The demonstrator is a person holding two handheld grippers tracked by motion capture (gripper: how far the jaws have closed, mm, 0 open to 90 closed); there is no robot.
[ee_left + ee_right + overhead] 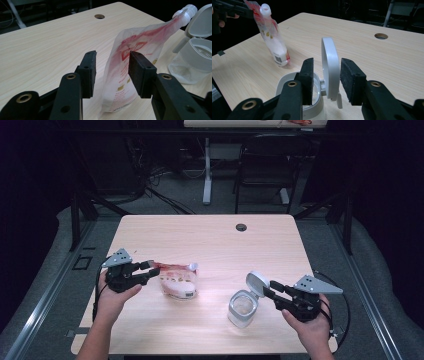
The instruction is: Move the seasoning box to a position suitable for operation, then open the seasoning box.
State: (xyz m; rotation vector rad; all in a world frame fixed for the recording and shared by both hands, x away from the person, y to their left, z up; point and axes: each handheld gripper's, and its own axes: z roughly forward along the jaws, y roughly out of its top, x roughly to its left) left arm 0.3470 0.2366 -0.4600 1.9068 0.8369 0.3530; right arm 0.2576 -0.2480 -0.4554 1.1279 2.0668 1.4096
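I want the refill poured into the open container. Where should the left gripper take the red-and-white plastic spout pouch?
Probably the flat upper body of the red-and-white plastic spout pouch, below the spout. Close the left gripper across its two broad faces from the side away from the spout: it leans, spout toward the clear container with hinged grey lid.

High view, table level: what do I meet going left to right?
Left tongs → pouch → jar, its lid flipped up → right tongs.
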